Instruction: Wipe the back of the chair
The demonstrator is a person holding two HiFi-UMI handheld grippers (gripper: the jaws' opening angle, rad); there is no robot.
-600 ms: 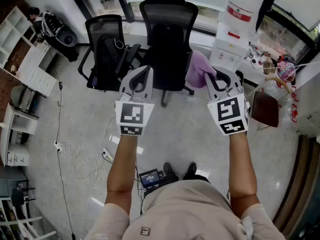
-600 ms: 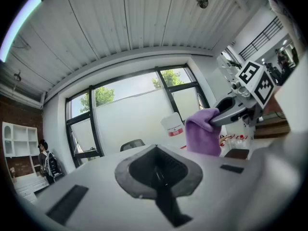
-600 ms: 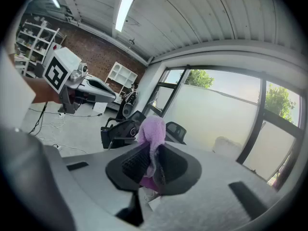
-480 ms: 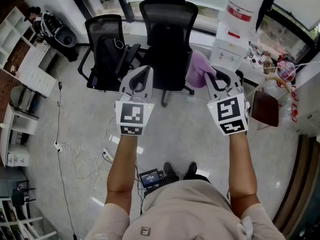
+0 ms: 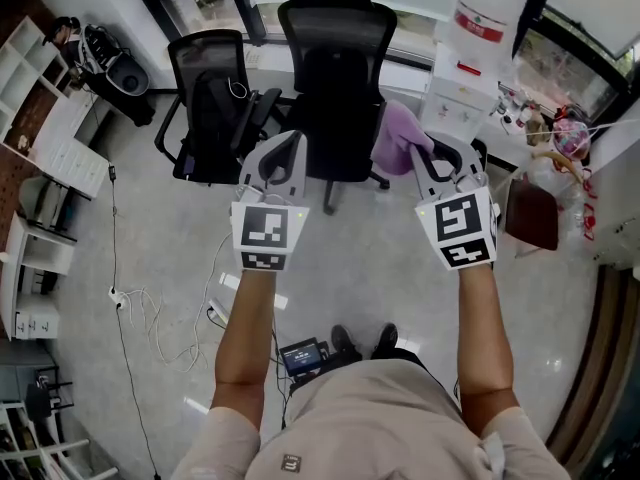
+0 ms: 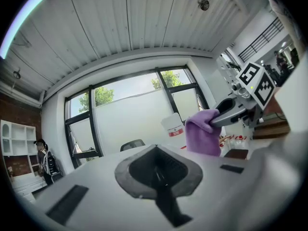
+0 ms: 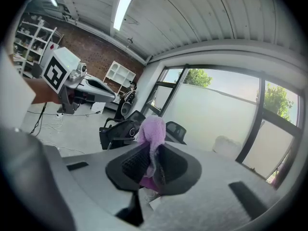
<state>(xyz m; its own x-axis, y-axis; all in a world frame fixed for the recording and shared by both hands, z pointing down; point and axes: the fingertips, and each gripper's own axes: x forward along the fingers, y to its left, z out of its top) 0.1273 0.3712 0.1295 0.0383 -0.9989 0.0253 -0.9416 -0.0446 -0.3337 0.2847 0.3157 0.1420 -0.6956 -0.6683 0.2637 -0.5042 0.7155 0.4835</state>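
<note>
right gripper (image 5: 441,158) pinches cloth (image 5: 400,136); left gripper (image 5: 283,154) pressed together, empty. chair (image 5: 337,28), upper centre, not yet touched; advise flat cloth contact, overlapping top-down strokes

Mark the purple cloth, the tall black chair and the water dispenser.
purple cloth (image 5: 398,140): head view, on its hanging fold.
tall black chair (image 5: 337,36): head view, on its backrest.
water dispenser (image 5: 460,90): head view, on its white front.
</note>
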